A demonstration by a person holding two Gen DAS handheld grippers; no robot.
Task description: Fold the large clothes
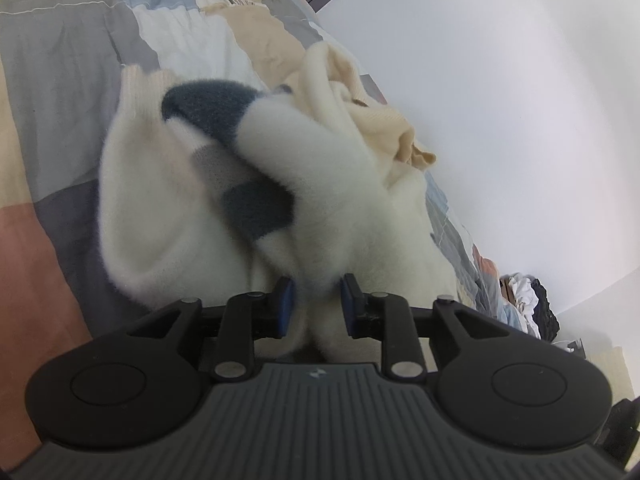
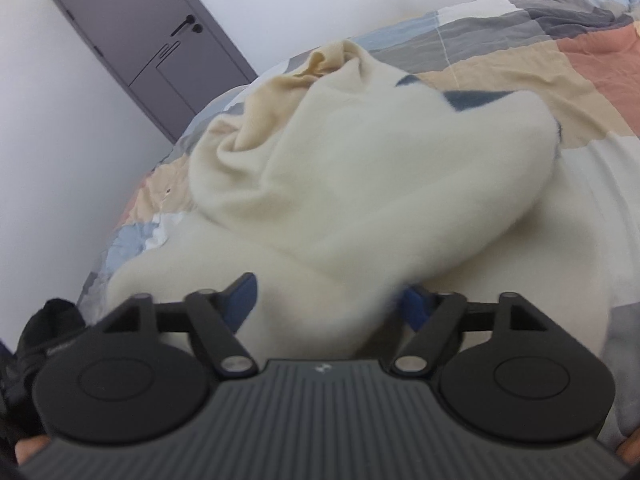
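A fluffy white sweater with dark blue patches (image 1: 224,184) lies bunched on the patchwork quilt (image 1: 52,128). My left gripper (image 1: 318,300) is shut on a fold of the sweater, with cloth pinched between its blue pads. In the right wrist view the same sweater (image 2: 360,184) is lifted in a heap, and a bunch of it fills the space between the jaws of my right gripper (image 2: 328,300). The jaws stand wide apart, so I cannot tell whether they grip the cloth. A cream garment (image 1: 376,120) lies crumpled beyond the sweater, and it also shows in the right wrist view (image 2: 272,92).
The bed runs along a white wall (image 1: 500,120). A grey door (image 2: 148,40) stands past the bed's far end. A pile of dark and white clothes (image 1: 528,300) sits on the floor beside the bed. A black gloved hand (image 2: 48,328) shows at the left.
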